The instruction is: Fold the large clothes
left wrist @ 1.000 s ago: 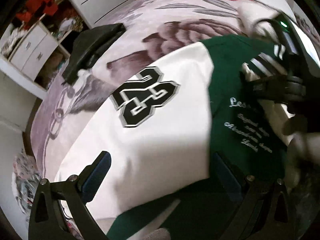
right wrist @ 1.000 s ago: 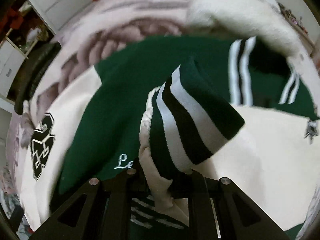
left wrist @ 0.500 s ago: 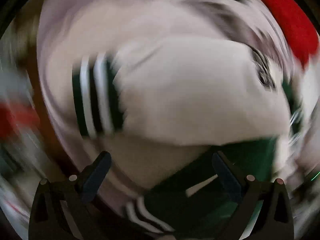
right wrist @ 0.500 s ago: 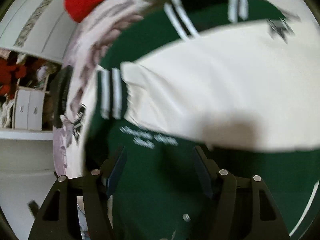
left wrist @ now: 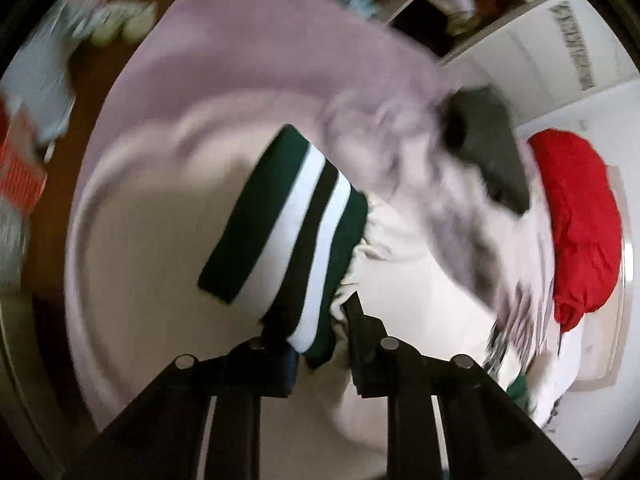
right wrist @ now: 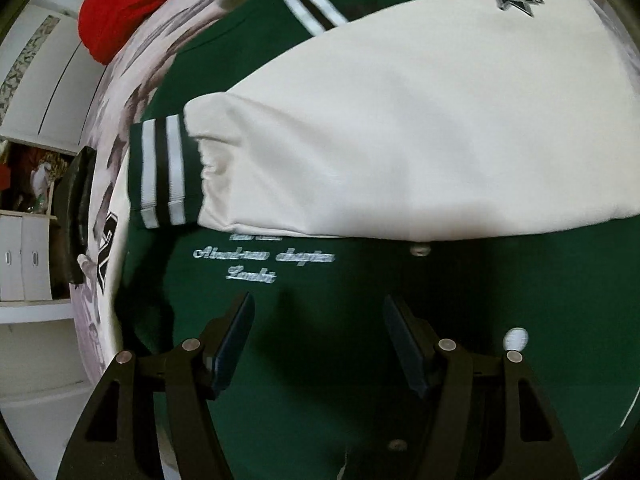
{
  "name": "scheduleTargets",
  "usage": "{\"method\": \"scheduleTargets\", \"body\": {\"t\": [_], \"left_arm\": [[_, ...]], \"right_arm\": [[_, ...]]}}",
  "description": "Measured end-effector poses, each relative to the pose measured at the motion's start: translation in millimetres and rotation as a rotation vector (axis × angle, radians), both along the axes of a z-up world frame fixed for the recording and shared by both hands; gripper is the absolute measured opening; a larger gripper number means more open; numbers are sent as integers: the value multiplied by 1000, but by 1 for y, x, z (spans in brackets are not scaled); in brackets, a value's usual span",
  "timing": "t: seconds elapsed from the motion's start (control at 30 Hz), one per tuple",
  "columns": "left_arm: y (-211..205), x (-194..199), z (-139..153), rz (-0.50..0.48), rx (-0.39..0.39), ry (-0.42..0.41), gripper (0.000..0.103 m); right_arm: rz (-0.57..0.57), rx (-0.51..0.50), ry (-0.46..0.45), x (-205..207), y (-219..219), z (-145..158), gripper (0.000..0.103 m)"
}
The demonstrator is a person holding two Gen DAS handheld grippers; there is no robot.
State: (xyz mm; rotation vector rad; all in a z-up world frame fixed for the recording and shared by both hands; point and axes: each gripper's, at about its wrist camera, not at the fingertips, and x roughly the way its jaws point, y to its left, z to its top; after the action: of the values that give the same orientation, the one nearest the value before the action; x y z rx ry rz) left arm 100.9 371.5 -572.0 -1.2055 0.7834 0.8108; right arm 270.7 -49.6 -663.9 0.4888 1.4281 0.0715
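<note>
Left gripper (left wrist: 320, 344) had just been closing and was clamped on the striped cuff (left wrist: 296, 220) of the jacket's cream sleeve, held above the bed (left wrist: 248, 52); view blurred. Right gripper (right wrist: 318, 340) was open, nothing between its jaws, hovering over the green jacket (right wrist: 360, 320) lying flat on the bed. Other sleeve (right wrist: 380, 132) lay folded across the jacket front. Red garment (left wrist: 576, 216) sat beside the jacket.
</note>
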Motion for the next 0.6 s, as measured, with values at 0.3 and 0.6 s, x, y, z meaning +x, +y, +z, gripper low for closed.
{"method": "scheduleTargets", "body": {"t": [0.3, 0.6], "left_arm": [[130, 130, -33, -153, 44, -9, 16], [136, 103, -61, -112, -178, -152, 30]], "right_arm": [[-2, 15, -37, 13, -5, 24, 69], [-28, 89, -57, 32, 29, 34, 69]]}}
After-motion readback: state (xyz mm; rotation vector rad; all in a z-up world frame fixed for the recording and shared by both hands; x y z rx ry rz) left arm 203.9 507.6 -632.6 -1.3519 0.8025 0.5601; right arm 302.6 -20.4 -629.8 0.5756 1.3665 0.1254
